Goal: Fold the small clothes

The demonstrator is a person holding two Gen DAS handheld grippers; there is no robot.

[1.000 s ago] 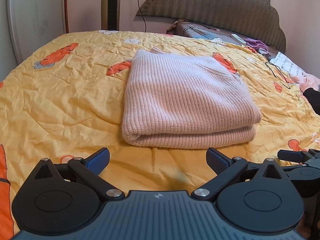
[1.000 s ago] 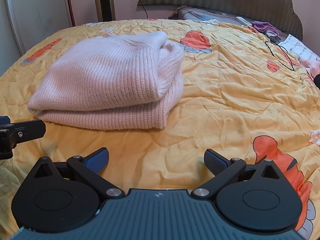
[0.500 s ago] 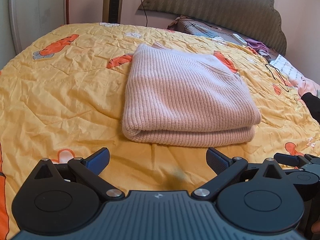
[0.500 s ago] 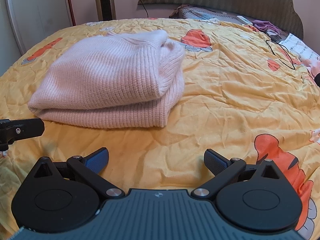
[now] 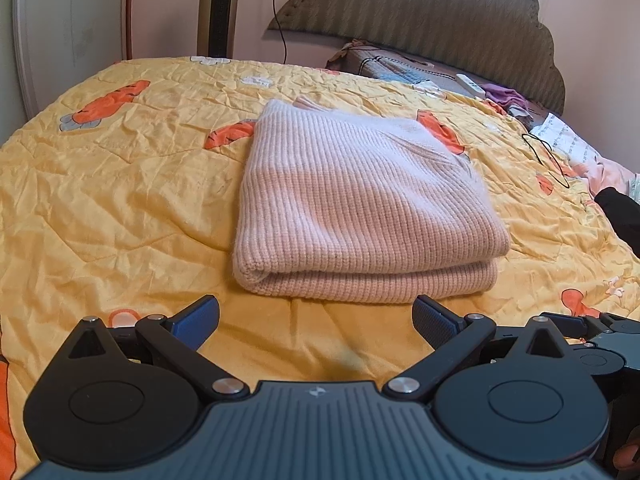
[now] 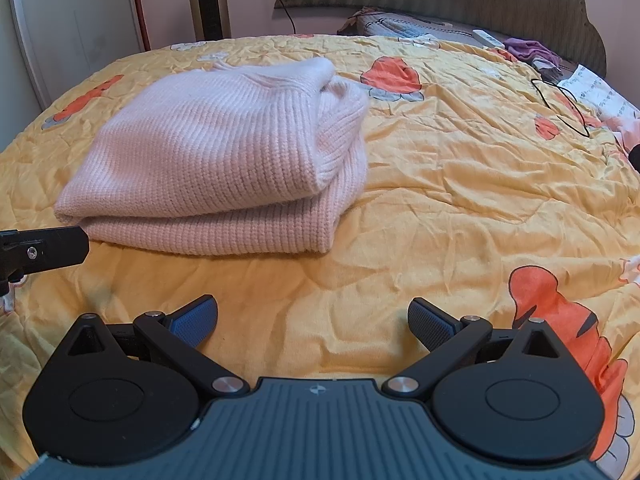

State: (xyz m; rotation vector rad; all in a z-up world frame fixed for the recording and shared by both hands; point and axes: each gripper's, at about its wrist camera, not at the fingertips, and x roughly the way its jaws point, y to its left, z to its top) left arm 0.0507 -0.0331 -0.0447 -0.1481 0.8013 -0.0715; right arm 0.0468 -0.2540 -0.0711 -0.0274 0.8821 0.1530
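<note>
A pink ribbed knit sweater lies folded into a thick rectangle on the yellow quilt; the right wrist view has the sweater at upper left. My left gripper hovers just short of its near folded edge, open and holding nothing. My right gripper hangs over bare quilt to the right of the sweater, also open and empty. A black finger of the left gripper pokes in at the left edge of the right wrist view.
The yellow quilt with orange cartoon prints covers the bed. Near the padded headboard lie a remote, purple cloth, a black wire hanger and papers. A dark sleeve shows at far right.
The left gripper has risen and pulled back a little, so the sweater sits slightly farther off. The right gripper has barely moved. Both have stayed open.
</note>
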